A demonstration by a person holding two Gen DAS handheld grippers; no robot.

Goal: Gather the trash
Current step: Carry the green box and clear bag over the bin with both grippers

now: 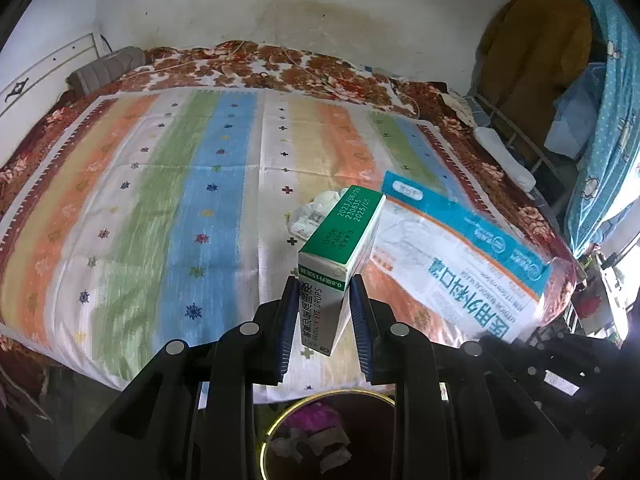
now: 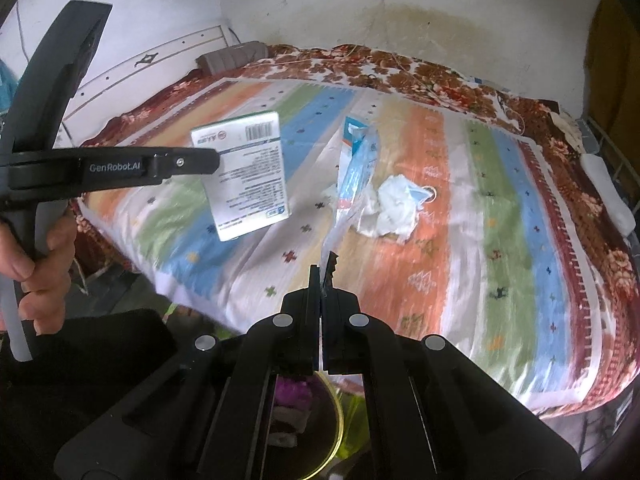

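left claw (image 1: 320,292) grips box (image 1: 340,252); bin (image 1: 320,436) half hidden.

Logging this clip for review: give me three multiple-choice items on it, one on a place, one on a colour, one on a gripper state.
1. Where does the trash bin sit?
A. on the bed
B. on the floor below the grippers, at the bed's near edge
C. by the headboard

2. What colour is the top face of the eye drops box?
A. green
B. red
C. yellow

3. What is the right gripper doing?
A. open and empty
B. shut on the crumpled tissue
C. shut on the plastic mask package

Answers: 1 B, its gold rim shows under both grippers. 2 A, the face with the printed dates is green. 3 C, the package edge runs in between the closed fingers, while the tissue lies on the striped sheet.
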